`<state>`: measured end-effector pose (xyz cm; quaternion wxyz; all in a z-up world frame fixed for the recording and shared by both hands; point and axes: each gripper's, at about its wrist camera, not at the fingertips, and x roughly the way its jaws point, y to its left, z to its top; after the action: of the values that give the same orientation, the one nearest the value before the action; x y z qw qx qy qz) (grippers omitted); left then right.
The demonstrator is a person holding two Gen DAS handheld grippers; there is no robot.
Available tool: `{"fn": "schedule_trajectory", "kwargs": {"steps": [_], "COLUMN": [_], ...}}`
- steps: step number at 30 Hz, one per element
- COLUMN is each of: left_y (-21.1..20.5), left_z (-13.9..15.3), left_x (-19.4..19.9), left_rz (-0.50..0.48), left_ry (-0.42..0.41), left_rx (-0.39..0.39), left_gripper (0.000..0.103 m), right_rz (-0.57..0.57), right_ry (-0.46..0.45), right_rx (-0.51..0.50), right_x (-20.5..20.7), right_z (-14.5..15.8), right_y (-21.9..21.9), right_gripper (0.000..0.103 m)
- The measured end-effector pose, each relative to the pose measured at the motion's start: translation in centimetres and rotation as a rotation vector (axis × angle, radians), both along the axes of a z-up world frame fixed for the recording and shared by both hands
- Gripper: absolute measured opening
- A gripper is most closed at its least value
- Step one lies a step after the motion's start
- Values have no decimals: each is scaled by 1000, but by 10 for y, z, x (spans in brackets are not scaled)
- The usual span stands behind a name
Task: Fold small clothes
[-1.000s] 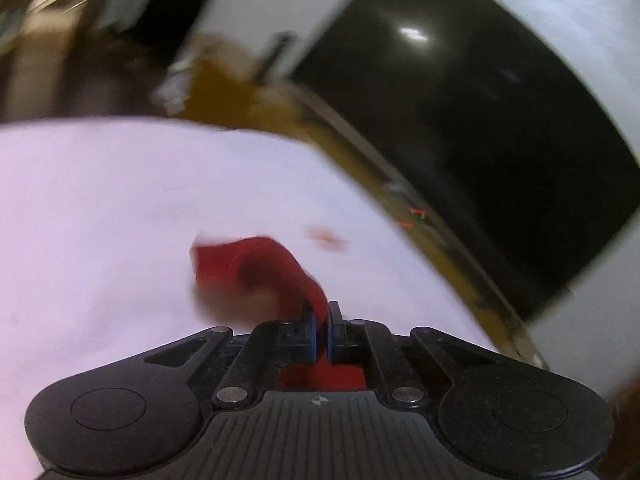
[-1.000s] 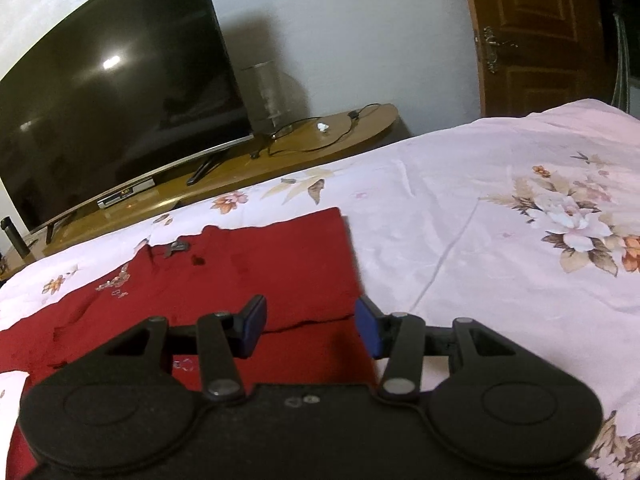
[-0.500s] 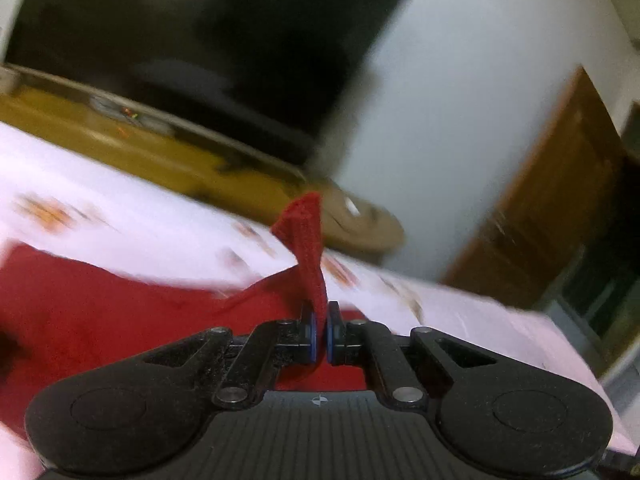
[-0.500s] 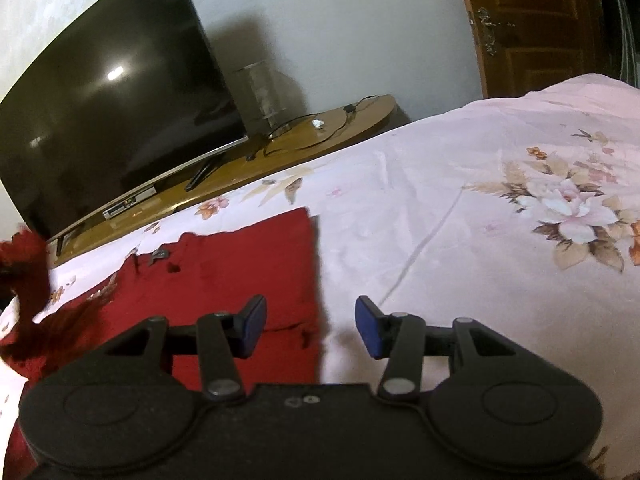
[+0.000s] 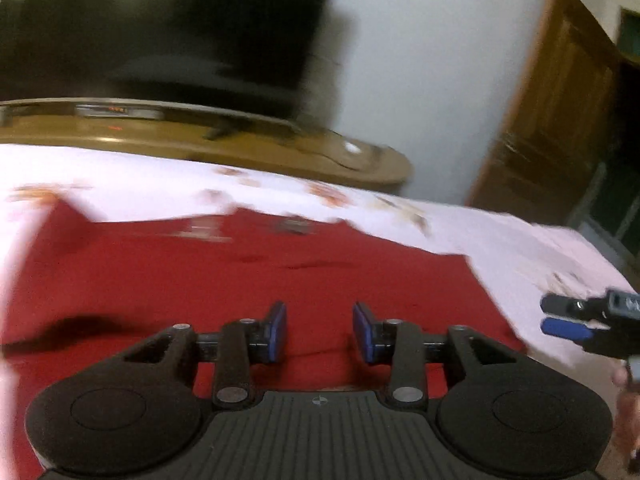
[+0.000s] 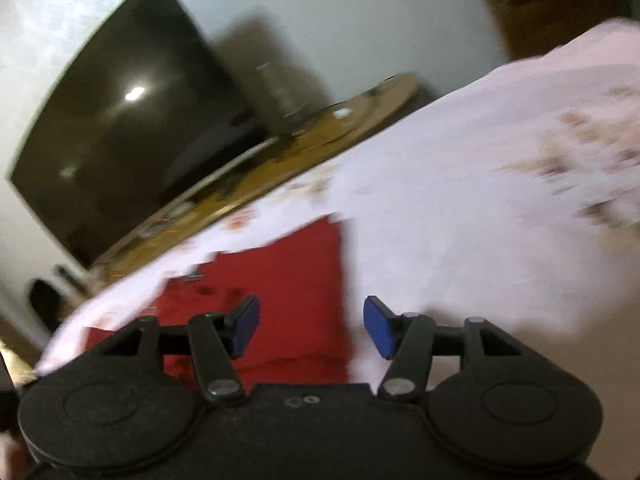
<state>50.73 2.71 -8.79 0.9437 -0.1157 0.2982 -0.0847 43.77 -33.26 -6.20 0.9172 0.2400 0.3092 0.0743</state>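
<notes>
Both sets of blue fingers stand spread with nothing between them: the left gripper [image 5: 319, 332] hangs low over the near middle of the red garment [image 5: 256, 280], while the right gripper [image 6: 311, 328] sits above that garment's right edge, where red meets the floral bedsheet [image 6: 460, 208]. The garment lies spread fairly flat on the sheet, near the bed's far side by the television [image 5: 160, 24]. My worry is that everything's blurred, so a pinch taken this fast could catch sheet along with cloth, or miss the edge and skew the fold

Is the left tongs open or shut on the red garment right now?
Open. The left tongs show a clear gap between their blue pads, with the red garment lying on the bed below.
</notes>
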Motion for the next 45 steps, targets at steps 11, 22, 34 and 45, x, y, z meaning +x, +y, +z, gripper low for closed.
{"fn": "schedule_trajectory", "kwargs": {"steps": [11,22,34,45], "left_y": [143,145,133,132], "left_z": [-43,-60,-53,-49], "left_x": [-42,-33,-35,-37], "left_rz": [236,212,151,150], "left_ry": [139,125,130,150], "left_rx": [58,65,149,154], "left_gripper": [37,15,6,6], "right_rz": [116,68,-6,-18], "right_ry": [172,79,34,71], "right_rx": [243,102,-61,-122], "right_x": [78,78,59,61], "right_z": [-54,-39,-18,-32], "right_y": [83,91,47,44], "right_gripper": [52,5,5,5]}}
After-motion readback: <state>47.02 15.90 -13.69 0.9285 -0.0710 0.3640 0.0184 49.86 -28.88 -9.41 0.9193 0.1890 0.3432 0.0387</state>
